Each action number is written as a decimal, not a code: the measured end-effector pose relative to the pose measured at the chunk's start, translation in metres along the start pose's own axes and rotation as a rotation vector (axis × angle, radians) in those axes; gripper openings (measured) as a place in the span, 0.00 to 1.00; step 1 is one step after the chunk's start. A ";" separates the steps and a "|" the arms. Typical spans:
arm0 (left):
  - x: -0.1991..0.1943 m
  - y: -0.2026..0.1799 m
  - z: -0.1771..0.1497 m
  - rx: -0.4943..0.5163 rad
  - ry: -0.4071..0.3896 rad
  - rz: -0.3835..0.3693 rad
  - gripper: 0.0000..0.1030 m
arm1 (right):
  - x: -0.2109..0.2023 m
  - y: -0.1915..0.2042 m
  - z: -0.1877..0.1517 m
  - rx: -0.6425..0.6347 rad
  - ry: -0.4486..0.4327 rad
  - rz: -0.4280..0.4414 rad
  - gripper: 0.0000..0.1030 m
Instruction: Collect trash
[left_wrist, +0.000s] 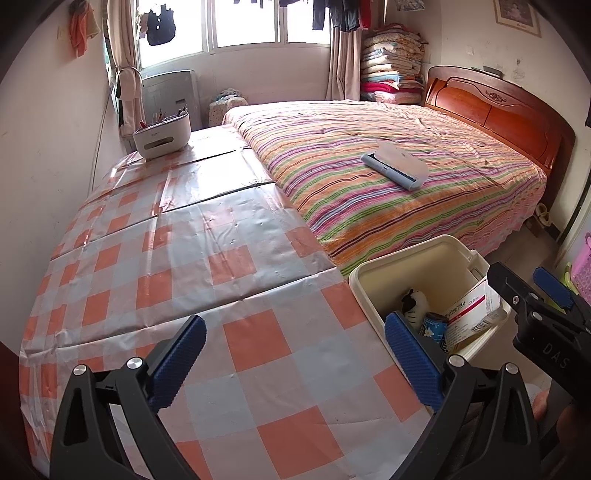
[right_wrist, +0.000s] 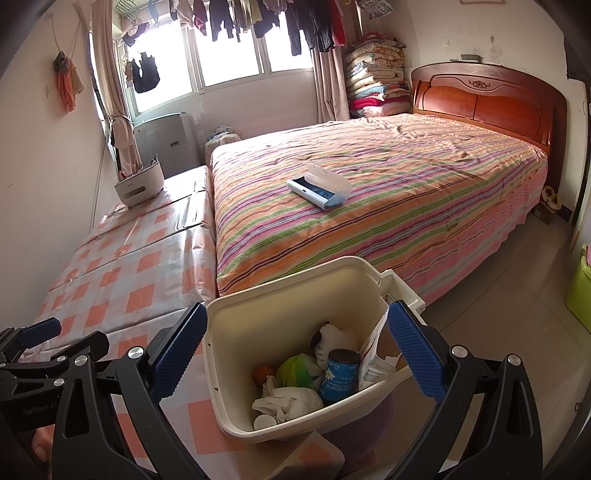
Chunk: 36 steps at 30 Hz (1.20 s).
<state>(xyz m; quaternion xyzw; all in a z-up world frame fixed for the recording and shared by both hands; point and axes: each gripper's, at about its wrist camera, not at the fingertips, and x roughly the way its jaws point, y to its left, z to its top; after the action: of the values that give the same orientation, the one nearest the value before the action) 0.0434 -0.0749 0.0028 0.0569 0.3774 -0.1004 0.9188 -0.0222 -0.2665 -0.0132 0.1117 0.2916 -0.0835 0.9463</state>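
Filling most of the room, the bed (right_wrist: 388, 192) in striped cover runs to a carved wooden headboard (right_wrist: 487, 99); laundry hangs at the window (right_wrist: 229, 51). Beside it my worktop (left_wrist: 207, 266) wears an orange-checked cloth. The cream trash bin (right_wrist: 280, 295) stands at its corner, holding tissue (right_wrist: 291, 400), a blue can (right_wrist: 341, 376) and a medicine box (left_wrist: 471, 314) whose print I cannot read. My left fingers (left_wrist: 295, 360) and right fingers (right_wrist: 295, 354) gape apart, empty; "DAS" shows on the right tool.

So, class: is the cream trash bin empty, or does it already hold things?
It already holds things. The cream trash bin contains a blue can, crumpled white tissue, a green wrapper and a medicine box.
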 end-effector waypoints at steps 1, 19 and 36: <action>0.000 0.000 0.000 -0.001 0.003 0.000 0.92 | 0.000 -0.001 0.000 0.000 0.000 -0.001 0.94; 0.009 0.003 -0.002 -0.020 0.052 -0.029 0.92 | 0.004 -0.001 0.000 -0.009 0.012 -0.001 0.94; 0.015 -0.005 0.000 -0.011 0.077 -0.073 0.92 | 0.007 -0.002 -0.002 -0.009 0.019 -0.005 0.94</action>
<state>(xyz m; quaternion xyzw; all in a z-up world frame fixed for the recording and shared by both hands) 0.0529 -0.0815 -0.0079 0.0418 0.4148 -0.1297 0.8996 -0.0176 -0.2687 -0.0194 0.1075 0.3012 -0.0834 0.9438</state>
